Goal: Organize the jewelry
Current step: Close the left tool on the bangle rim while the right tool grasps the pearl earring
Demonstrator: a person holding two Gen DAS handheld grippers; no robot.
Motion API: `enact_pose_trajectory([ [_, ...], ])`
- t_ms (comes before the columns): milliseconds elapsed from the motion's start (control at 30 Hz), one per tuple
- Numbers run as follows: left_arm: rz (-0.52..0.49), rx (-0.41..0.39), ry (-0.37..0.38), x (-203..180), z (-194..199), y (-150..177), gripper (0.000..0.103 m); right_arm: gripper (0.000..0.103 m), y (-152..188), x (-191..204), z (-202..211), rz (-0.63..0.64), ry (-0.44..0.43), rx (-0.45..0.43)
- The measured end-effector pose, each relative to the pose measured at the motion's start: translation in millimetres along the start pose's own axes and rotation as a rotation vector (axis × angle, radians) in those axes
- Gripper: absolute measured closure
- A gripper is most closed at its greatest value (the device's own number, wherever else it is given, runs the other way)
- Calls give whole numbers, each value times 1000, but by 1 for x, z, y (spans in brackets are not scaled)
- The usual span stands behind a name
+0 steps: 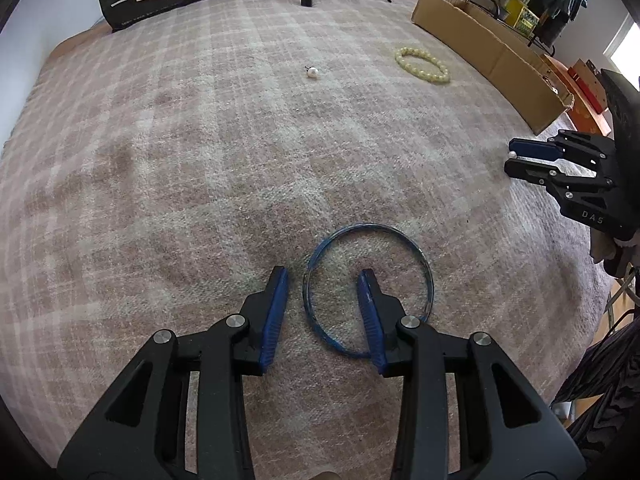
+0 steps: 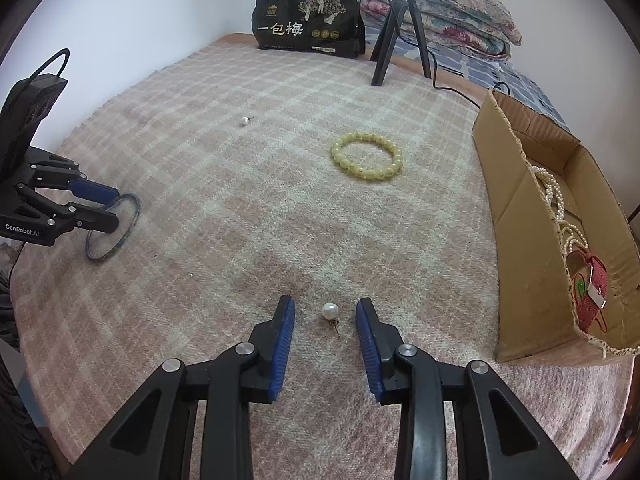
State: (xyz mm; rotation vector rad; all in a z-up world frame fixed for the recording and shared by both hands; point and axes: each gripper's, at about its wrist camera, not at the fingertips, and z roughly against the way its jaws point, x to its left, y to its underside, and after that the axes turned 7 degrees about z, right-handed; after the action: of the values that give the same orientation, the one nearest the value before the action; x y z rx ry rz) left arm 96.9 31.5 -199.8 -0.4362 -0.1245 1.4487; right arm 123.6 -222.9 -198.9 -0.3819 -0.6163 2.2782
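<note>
A thin blue bangle (image 1: pixel 400 236) lies flat on the pink plaid blanket (image 1: pixel 200 160). My left gripper (image 1: pixel 323 272) stands open over the bangle's left rim, one finger inside the ring and the other outside, neither pad touching it. A pearl earring (image 2: pixel 330 311) with a short post lies on the blanket between the fingers of my right gripper (image 2: pixel 325 301), which is open with a gap on both sides. A second pearl earring (image 2: pixel 244 121) and a yellow bead bracelet (image 2: pixel 366 156) lie farther out on the blanket.
A long cardboard box (image 2: pixel 520 240) on the right holds pearl strands and a red item. At the far edge stand a black printed bag (image 2: pixel 308 20) and a tripod (image 2: pixel 400 32) with a trailing cable. Folded quilts lie behind.
</note>
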Motion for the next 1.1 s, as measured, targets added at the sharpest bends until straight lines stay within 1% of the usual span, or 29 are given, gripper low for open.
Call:
enact_pose_trajectory([
  [67,-7,-7,-17,-1,0,-1,75,74,0,0,-1,-1,-2,0],
  [200,-32,-20,-50,-7,-3,-2,82,77,-1,0,-2,4,-4,2],
  [233,-38,-25,-57,-8,-3,-2,87,78,-1,2,-2,11,1,4],
  [267,-40,-28,-60,-9,-3,-2,91,80,-1,3,-2,18,3,5],
  [400,-34,-38,-61,-10,-3,-3,98,84,0,5,-2,24,6,8],
  [467,-27,-40,-59,-10,-3,-3,100,93,0,6,-1,24,4,7],
  [533,-12,-38,-49,-9,-1,-4,101,96,-1,6,0,26,12,5],
  [667,16,-45,-24,-7,8,-5,101,96,-3,8,4,22,7,-12],
  [1100,-7,-136,43,-30,50,-8,102,96,-10,12,32,-1,14,-95],
])
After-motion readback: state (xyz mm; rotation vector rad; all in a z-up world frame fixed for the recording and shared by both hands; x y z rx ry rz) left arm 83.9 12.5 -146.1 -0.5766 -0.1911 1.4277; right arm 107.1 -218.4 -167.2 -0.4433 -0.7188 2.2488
